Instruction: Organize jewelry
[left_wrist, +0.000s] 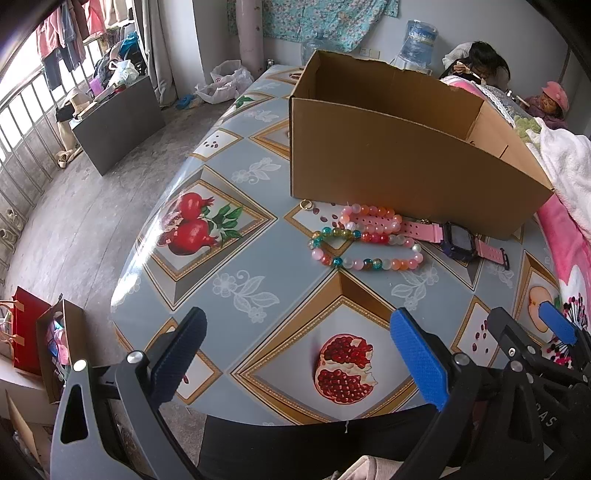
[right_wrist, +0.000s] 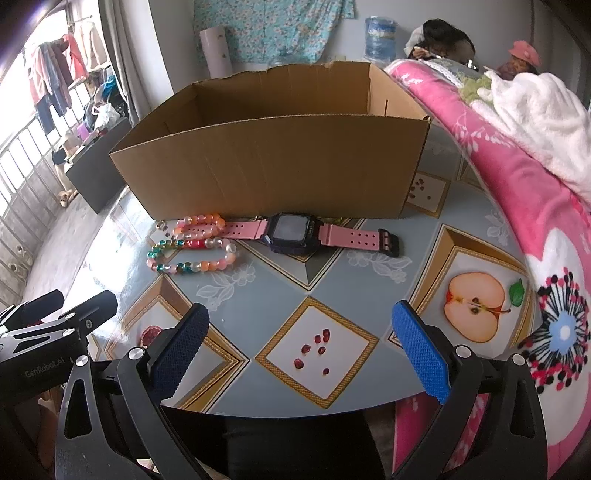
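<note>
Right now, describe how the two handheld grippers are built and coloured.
Both look alike. The left gripper and the right gripper each have two black, angular arms with cut-out slots and silver pivot bolts, tipped with blue textured pads. The left gripper's body shows white lettering reading GenRobot.AI in the right wrist view. No cables are visible.

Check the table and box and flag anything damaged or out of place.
The cardboard box has a ragged, torn back rim. The bead bracelets lie overlapping, one resting on the pink watch strap. A small gold ring sits loose beside them.
</note>
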